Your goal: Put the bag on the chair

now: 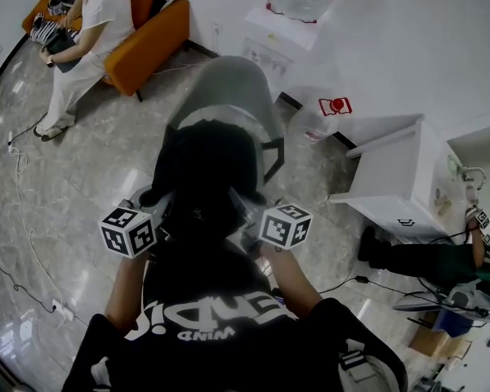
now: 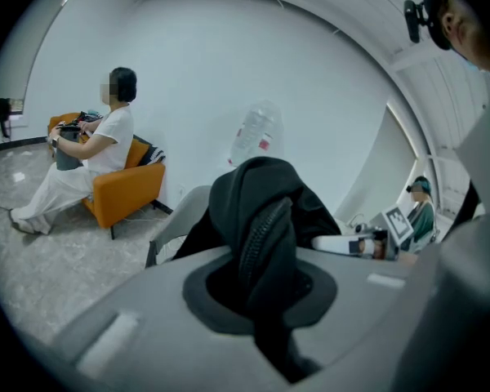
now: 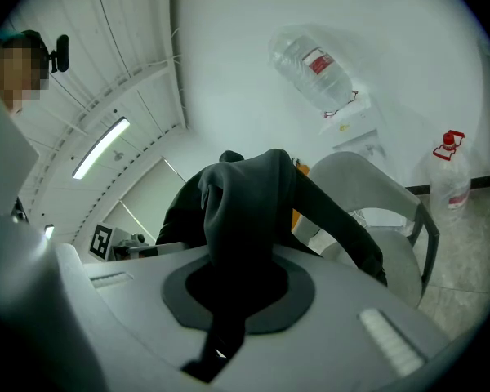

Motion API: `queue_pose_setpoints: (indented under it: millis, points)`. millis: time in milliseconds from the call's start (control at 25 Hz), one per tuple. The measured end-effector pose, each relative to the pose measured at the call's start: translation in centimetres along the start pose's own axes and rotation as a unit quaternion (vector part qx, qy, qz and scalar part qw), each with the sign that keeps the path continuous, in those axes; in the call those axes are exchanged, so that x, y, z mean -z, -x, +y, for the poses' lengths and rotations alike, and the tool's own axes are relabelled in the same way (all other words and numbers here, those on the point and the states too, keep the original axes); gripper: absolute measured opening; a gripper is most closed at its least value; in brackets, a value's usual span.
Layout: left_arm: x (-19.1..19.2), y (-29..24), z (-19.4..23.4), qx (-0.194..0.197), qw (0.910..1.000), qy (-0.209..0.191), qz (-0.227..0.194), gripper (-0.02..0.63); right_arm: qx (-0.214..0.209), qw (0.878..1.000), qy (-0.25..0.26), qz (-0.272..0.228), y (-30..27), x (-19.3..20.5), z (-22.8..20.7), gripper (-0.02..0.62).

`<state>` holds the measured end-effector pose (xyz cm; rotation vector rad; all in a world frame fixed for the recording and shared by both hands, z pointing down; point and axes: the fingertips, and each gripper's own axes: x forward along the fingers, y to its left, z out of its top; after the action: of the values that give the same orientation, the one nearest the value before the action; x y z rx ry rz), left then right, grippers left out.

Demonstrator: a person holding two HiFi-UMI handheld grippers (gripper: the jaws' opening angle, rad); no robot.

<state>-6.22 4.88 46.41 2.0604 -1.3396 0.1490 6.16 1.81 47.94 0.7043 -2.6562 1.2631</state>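
Note:
A black bag [image 1: 208, 174] hangs between my two grippers, just in front of and above the grey chair [image 1: 229, 84]. My left gripper [image 1: 151, 223] is shut on a fold of the bag's fabric with a zipper [image 2: 265, 235] running through it. My right gripper [image 1: 263, 220] is shut on another fold of the bag [image 3: 245, 202]. In the left gripper view the chair's backrest [image 2: 180, 219] shows behind the bag. In the right gripper view the chair's seat and back [image 3: 376, 194] lie to the right. The bag's lower part is hidden behind the person's arms.
An orange sofa [image 1: 151, 35] with a seated person [image 1: 86, 31] stands at the back left. A water dispenser [image 1: 290, 23] stands behind the chair, a clear jug [image 1: 314, 125] and a white cabinet [image 1: 400, 170] to its right. Cables [image 1: 20, 211] trail over the floor at left.

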Motion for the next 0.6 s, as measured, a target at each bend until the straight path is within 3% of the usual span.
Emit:
queue_pose_setpoints:
  millis: [600]
  points:
    - [-4.5,-5.5,4.5,0.032,0.9992,0.007,0.024,0.023,0.019,0.999,-0.032,-0.021,-4.9,-5.0,-3.6,0.011]
